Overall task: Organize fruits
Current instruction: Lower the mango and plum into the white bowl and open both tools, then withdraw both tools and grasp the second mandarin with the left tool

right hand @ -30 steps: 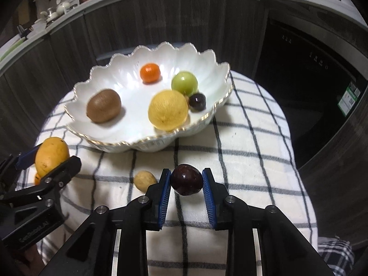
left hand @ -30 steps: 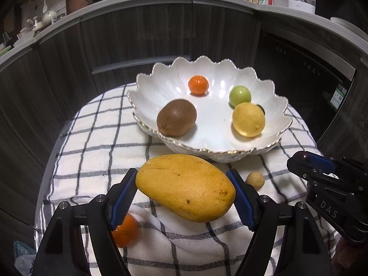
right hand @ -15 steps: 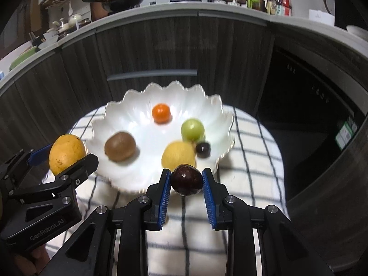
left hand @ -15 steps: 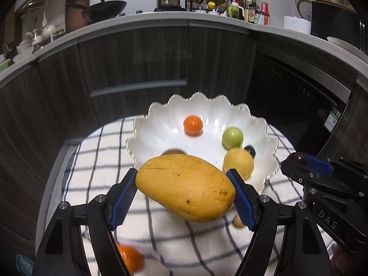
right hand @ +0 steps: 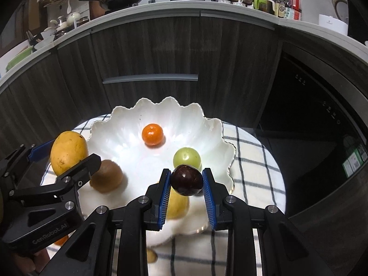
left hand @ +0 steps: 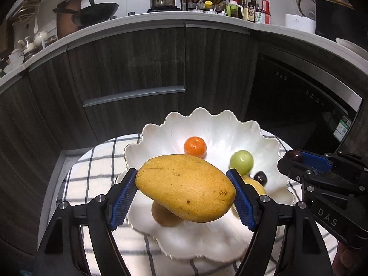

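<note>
Clamping the mango [left hand: 185,187] between my left gripper's [left hand: 184,199] blue pads, I hold it lengthwise across the jaws, lifted over the near left part of the white scalloped bowl [left hand: 161,135]. From my right wrist camera the mango [right hand: 68,153] shows at nine o'clock, off the bowl's left rim, with my left gripper [right hand: 62,158] reaching in from the lower left and pointing toward the bowl.

My right gripper [right hand: 186,187] is closed on a dark round plum [right hand: 186,179], pinched at its sides and carried above the bowl's [right hand: 128,115] near right edge. In the left wrist view that plum [left hand: 295,156] peeks out at three o'clock, at the tip of my right gripper [left hand: 296,162], which comes in from the right edge, level with my left one.

Inside the bowl, a tangerine [left hand: 195,146] lies toward twelve o'clock, a green round fruit [left hand: 241,162] toward two o'clock, and just beside it a second dark plum [left hand: 260,177]. A kiwi [right hand: 106,176] rests in the left half at about eight o'clock, partly behind my left jaw. A yellow fruit [right hand: 178,205], likely a lemon, sits under my right jaws, mostly hidden.

The bowl stands on a white cloth with dark checks [right hand: 253,168], spread over a round surface. Beyond it at twelve o'clock run dark wood-grain cabinets [left hand: 128,69] under a pale counter [left hand: 161,20] carrying a wok [left hand: 96,11], a saucepan [left hand: 162,0] and bottles [left hand: 250,9]. A small tan fruit [right hand: 151,255] lies on the cloth at six o'clock, between my right gripper's arms.
</note>
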The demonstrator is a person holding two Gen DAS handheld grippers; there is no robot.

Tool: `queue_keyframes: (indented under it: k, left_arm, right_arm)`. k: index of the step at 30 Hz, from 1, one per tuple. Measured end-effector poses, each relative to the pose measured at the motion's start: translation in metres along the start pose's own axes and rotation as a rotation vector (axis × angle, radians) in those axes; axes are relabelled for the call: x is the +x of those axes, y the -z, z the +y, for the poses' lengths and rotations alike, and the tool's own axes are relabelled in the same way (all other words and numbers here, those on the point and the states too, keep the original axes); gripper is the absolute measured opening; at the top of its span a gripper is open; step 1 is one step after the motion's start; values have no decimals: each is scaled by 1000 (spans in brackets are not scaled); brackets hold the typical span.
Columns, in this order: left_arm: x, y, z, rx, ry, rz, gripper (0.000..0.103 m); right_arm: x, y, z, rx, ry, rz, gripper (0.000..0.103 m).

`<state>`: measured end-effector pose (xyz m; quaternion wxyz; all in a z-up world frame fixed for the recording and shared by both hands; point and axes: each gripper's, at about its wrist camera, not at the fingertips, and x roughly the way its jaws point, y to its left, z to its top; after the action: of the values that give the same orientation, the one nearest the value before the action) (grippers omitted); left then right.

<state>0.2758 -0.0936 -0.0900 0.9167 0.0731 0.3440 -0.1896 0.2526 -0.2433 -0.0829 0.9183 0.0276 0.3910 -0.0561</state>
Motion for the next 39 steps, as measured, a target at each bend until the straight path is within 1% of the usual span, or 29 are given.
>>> queue_keyframes:
  k: [9,15,18,23,26,27,28,29,30,31,32,38,39]
  left_arm:
    - [36,-5,10,-6,-15,45,77]
    - [51,-5,13,-20,-15,73,77]
    - [55,-5,14,-27,-9,85,77]
    - [63,-6,16,-26,-7,109,77]
    - [66,-4,17,-34,-6,137,78]
    - [67,-3,17,-33,-11,147,78]
    - [68,-2,17,-32,-16,152,78]
    - [67,-1,17,-30,-20,148,79]
    - [65,-1,18,-30,-24,138,85]
    - [63,-1,19,-33,-30,130,90]
    - [60,-2,19,-36,-36,120,95]
    - [51,-9,21,-27,-55,100,96]
    - [49,-10,21,-26,-60,94,97]
  right_arm:
    - [36,-8,0,22,2,47,29]
    - [57,-5,-4,61,-16,96,29]
    - [65,-6,-2,59,-17,108,29]
    - [69,-7,-1,46,-13,123,29]
    - [65,-8,-1,38,15,103,31]
    - [64,-8,-1,32,19,101,34]
    - [62,-8,0,24,30,98,41]
    - [61,-8,0,20,37,94,46]
    - [60,-8,1,16,45,87,53]
    - [57,-8,1,11,47,77,58]
    - [56,-9,2,8,50,71,60]
    - [47,-11,-1,32,80,48,73]
    - [45,-12,-2,35,83,43,75]
